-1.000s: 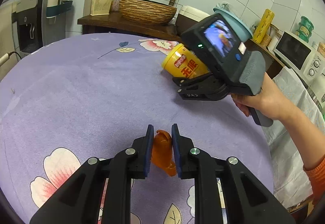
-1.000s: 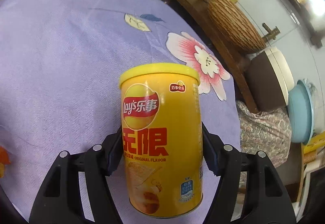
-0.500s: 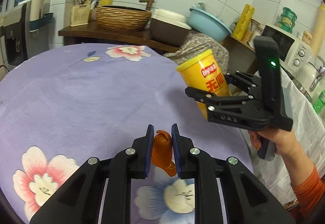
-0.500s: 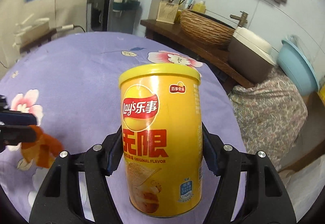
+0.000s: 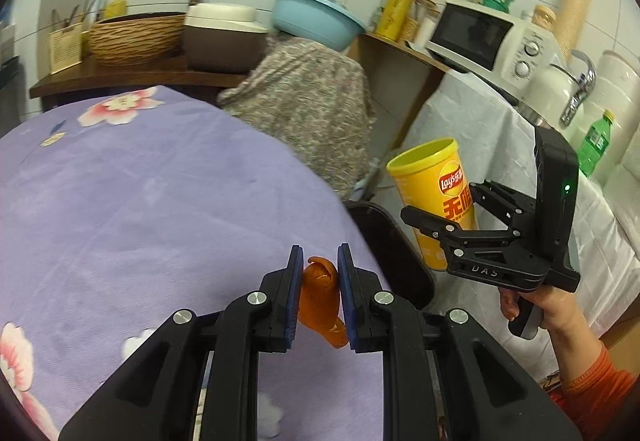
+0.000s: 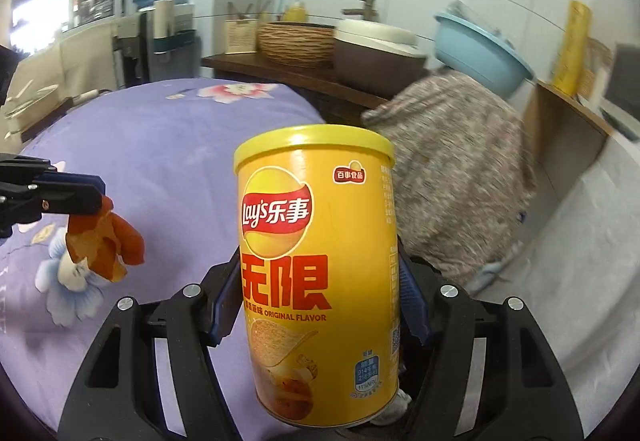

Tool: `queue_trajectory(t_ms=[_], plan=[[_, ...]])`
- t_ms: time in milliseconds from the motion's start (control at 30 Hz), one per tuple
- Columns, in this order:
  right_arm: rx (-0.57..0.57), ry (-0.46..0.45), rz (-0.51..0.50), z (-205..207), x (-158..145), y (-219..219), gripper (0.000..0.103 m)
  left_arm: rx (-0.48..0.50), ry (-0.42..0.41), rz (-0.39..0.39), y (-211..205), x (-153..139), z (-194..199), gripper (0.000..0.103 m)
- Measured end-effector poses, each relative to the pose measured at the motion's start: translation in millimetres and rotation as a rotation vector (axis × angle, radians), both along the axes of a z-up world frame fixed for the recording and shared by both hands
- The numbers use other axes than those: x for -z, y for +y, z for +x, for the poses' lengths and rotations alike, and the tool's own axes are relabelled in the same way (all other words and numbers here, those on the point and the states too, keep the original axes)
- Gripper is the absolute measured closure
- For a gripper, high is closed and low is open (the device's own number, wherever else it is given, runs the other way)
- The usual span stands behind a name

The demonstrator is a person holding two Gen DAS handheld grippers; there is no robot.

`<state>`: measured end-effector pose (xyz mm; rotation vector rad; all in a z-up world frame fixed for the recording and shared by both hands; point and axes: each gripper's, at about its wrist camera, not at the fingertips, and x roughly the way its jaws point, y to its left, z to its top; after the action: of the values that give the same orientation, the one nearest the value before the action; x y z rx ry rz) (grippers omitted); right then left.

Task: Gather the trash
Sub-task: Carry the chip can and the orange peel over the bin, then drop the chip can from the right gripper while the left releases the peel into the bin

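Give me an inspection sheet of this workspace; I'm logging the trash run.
Surface: purple floral tablecloth on a round table.
Job's things: yellow chip can; orange peel.
Clutter: nothing seen on the cloth.
Grippers: left claw shut on the peel; right claw shut on the can, held upright beyond the table edge.
Cables: nothing seen.
Surroundings: dark bin beside the table; wicker basket, blue basin, microwave.

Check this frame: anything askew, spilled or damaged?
Nothing spilled or damaged. The left gripper pinches a torn orange peel over the purple tablecloth. The right gripper clamps the yellow Lay's can, roughly upright, lid on, past the table's edge. Both grips look centred.
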<state>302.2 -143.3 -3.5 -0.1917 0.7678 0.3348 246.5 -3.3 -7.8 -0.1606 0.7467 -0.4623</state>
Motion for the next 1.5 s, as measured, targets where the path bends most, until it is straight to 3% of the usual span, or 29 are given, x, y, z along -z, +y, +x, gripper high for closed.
queue_trajectory(t_ms=[233, 400, 667, 900, 1233, 1500], plan=[[0.137, 0.069, -0.005, 0.2, 35.4, -68.6, 0.036, 0.054, 0.003, -0.014, -49.4, 3.0, 19.1, 0.085], [0.221, 0.193, -0.007, 19.7, 96.1, -99.2, 0.037, 0.092, 0.006, -0.011, -86.6, 1.8, 33.4, 0.085], [0.331, 0.425, 0.023, 53.3, 197.4, -115.1, 0.036, 0.152, 0.061, -0.003, -130.7, 21.1, 52.0, 0.085], [0.371, 0.555, -0.015, 69.1, 252.4, -119.8, 0.036, 0.17, 0.12, 0.018, -154.9, 48.0, 68.1, 0.085], [0.371, 0.632, -0.045, 77.0, 281.1, -125.7, 0.037, 0.168, 0.162, 0.057, -175.0, 70.7, 85.2, 0.085], [0.32, 0.563, -0.041, 57.4, 265.2, -126.5, 0.034, 0.16, 0.201, 0.09, -188.2, 87.0, 98.1, 0.085]])
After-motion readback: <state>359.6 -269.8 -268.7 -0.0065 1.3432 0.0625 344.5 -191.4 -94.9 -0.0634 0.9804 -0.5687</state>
